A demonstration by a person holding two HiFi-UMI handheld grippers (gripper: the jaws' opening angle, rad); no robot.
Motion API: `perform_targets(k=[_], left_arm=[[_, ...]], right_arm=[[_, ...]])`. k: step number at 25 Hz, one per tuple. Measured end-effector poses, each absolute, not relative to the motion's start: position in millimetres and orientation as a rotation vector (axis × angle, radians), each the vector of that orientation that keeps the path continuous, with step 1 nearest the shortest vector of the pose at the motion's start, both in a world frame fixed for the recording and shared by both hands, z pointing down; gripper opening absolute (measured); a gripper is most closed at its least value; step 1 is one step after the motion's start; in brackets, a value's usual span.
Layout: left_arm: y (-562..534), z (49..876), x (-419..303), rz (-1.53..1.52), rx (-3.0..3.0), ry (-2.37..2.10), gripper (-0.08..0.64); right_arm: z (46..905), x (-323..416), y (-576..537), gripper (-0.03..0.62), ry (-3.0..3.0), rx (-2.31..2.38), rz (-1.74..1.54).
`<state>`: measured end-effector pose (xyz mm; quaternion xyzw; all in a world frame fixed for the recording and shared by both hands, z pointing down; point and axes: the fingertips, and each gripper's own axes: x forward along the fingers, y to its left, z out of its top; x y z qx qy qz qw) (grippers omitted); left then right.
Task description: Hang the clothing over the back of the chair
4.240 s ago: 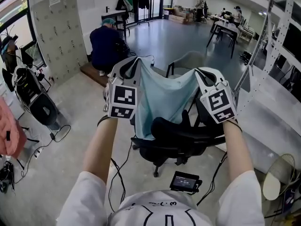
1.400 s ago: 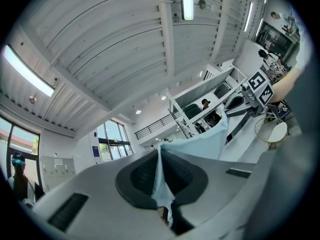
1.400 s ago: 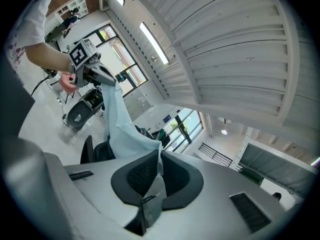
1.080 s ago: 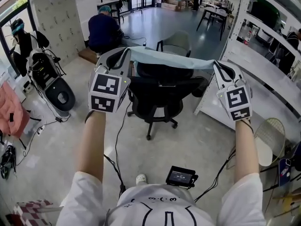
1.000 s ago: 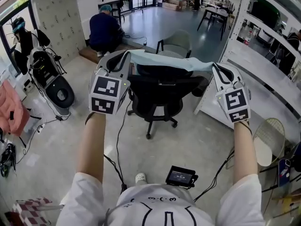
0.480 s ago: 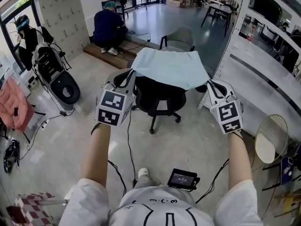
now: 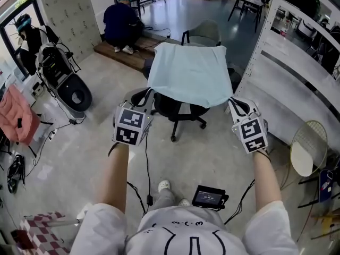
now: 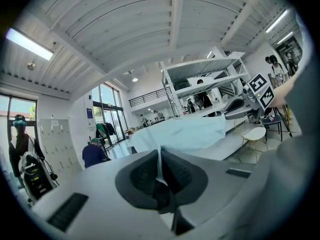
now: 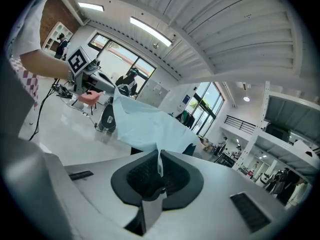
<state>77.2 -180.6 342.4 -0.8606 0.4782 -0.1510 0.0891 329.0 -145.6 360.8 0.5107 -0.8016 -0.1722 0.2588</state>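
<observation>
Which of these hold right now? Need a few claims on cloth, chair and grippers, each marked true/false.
1. The light blue garment is spread over the black chair. True.
2. The left gripper is open and empty. False: it is shut on a corner of the garment.
3. The right gripper is shut on an edge of the garment. True.
4. A person sits in the chair. False: nobody sits in it; a person crouches farther back in the room.
</observation>
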Motion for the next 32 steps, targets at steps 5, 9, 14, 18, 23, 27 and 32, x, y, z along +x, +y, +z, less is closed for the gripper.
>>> perform_targets(k=[5,9,14,18,23,27,32], left_arm=[[-177,366,74,-0.491,-2.599,1.425,0.003],[-174,387,77,-0.538,-2.636,1.399,0.003],[-179,410,83,-0.596,-2.685,1.378,0.003],[-188,426,87,-0.639,-2.709,1.364,0.003],[-200,443,91,-0.705,-2.728,1.322,0.003],[-211,458,93,-0.754,-2.737,1.284,0.003],[-234,465,96,-0.752,-2.770,1.267,0.003]], right_arm=[[382,325,-145,0.020,-2.169,1.358,-0.416],[402,327,-141,0.020,-2.168,1.342,-0.359],[420,328,-144,0.021,-2.159,1.334,-0.298],[436,329,-156,0.021,-2.137,1.339,-0.252],[450,333,-171,0.021,-2.109,1.342,-0.200],[464,329,-181,0.021,-2.091,1.339,-0.151],[481,330,-205,0.025,-2.077,1.354,-0.079]])
